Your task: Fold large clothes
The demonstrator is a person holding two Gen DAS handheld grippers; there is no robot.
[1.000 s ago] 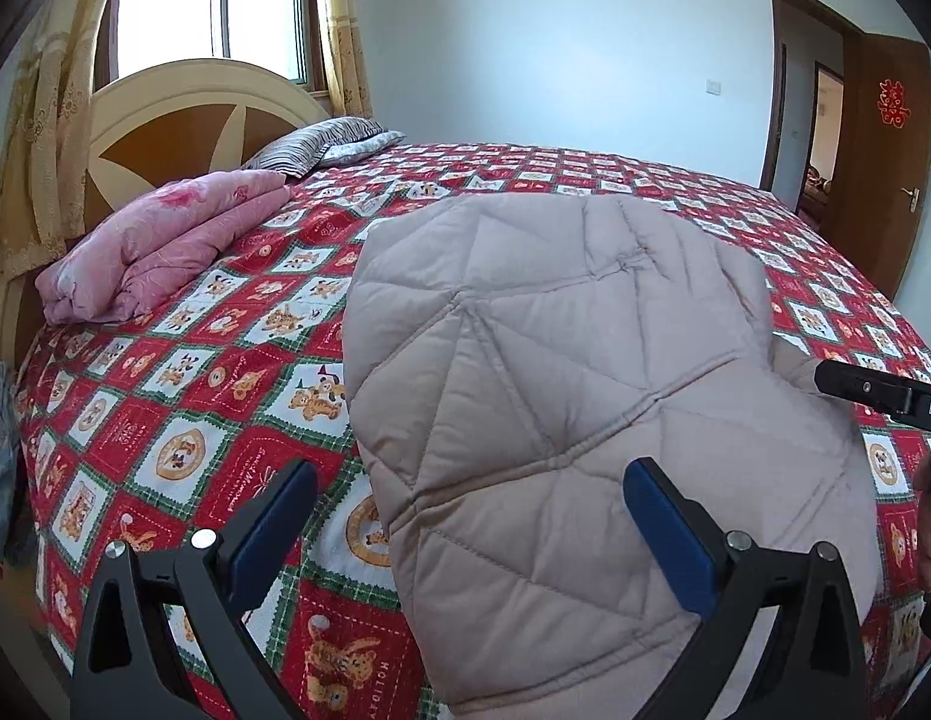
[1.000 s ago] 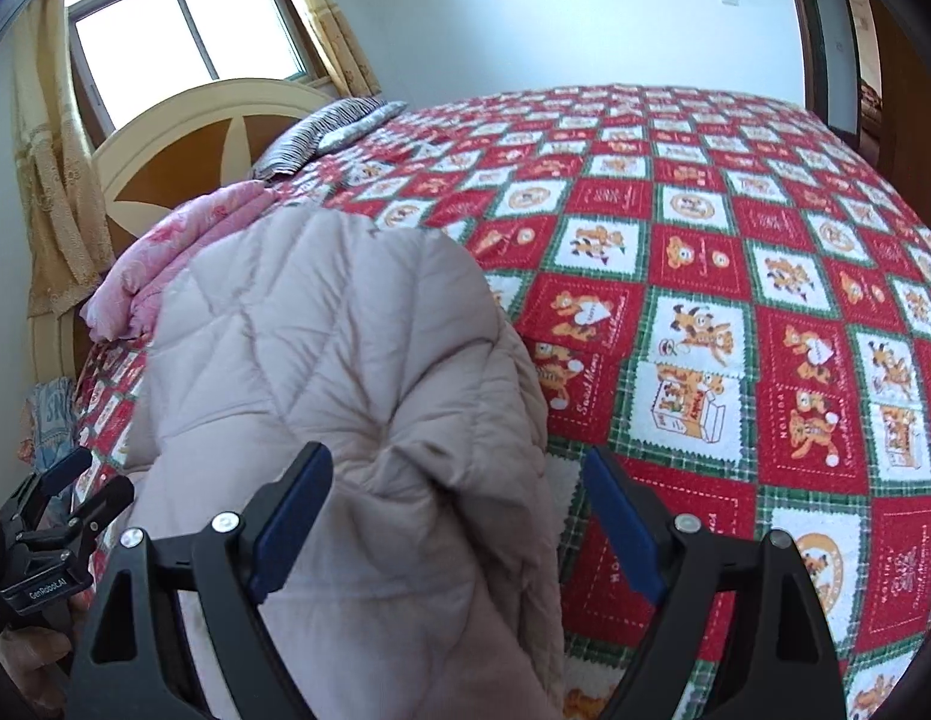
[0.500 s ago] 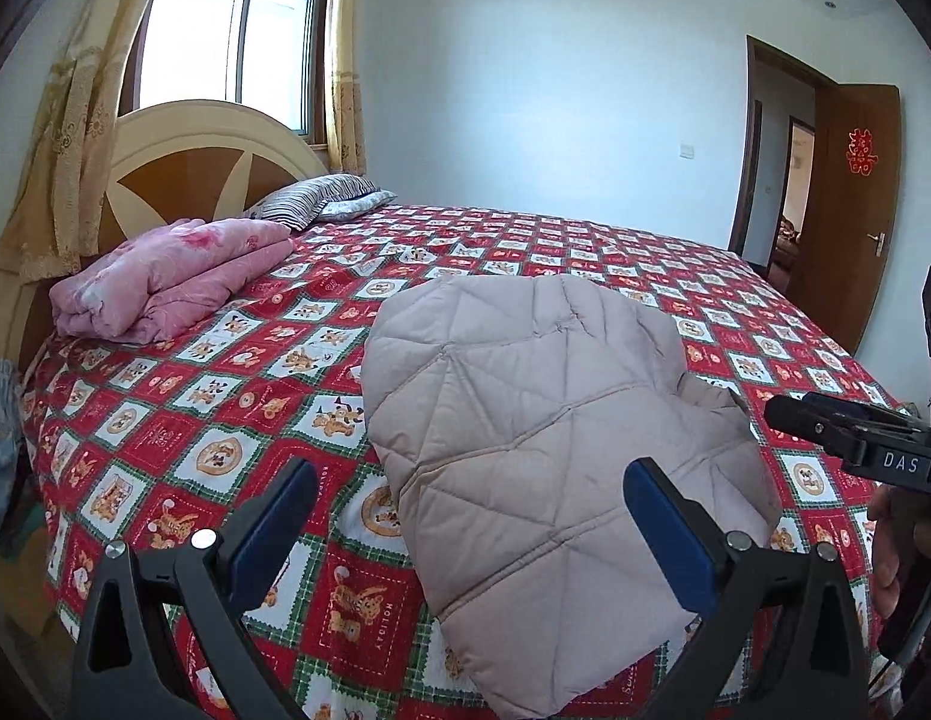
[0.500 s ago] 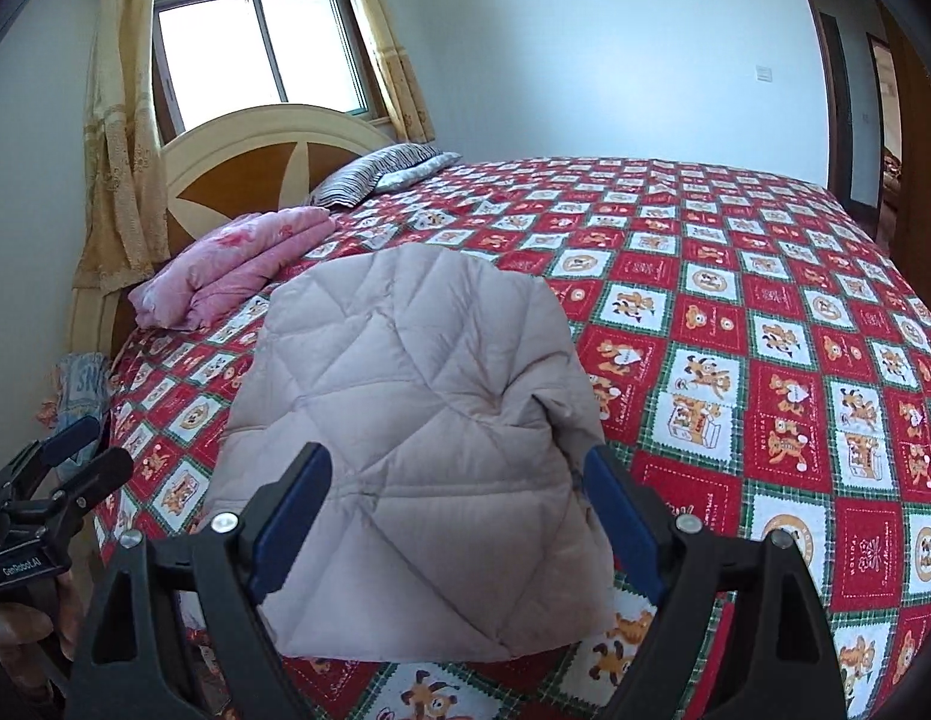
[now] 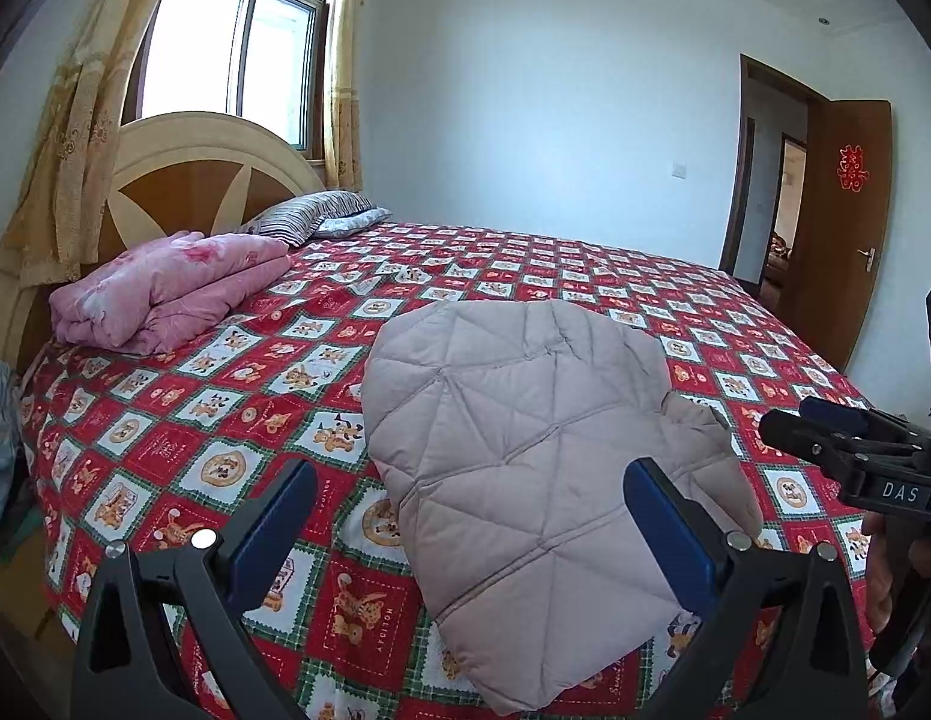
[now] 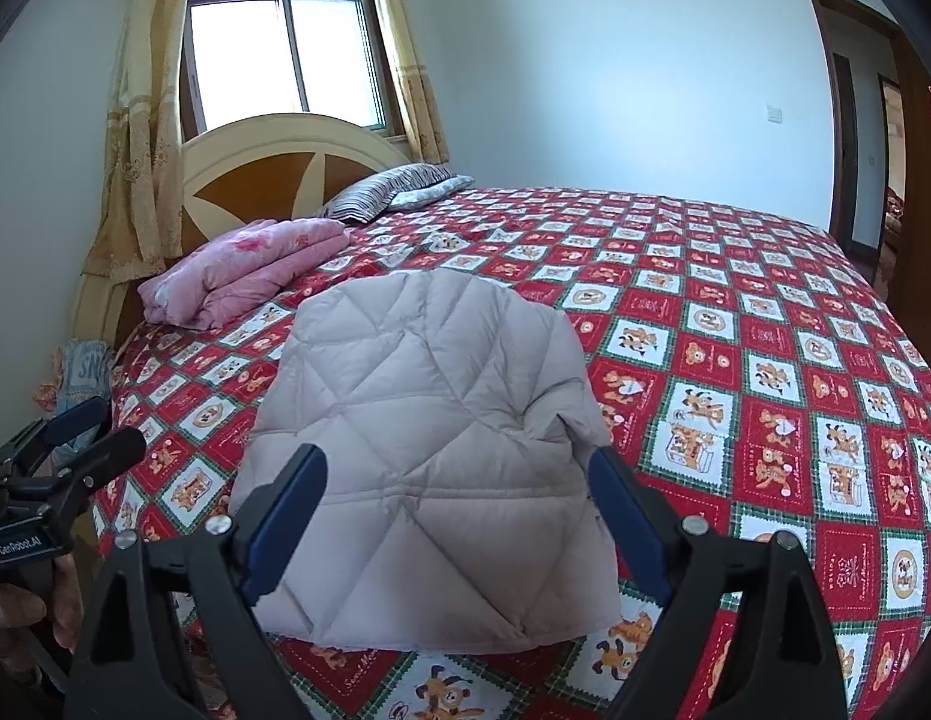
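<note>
Both claws have drawn back and up from the quilted jacket [image 5: 525, 468], which lies folded near the bed's [image 6: 765, 312] front edge. Left claw [image 5: 465, 534] and right claw [image 6: 459, 516] stand spread, pinching nothing. A loose flap at the right side could puff open, and the slippery bundle could slide off.

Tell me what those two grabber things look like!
Both are black plastic claws. The left gripper and the right gripper each have two angled black fingers with flat dark-blue pads inside and small round silver bolts. Seen from the side, the right one carries white letters "DAS" and the left one a white "GenRobot.AI" label.
</note>
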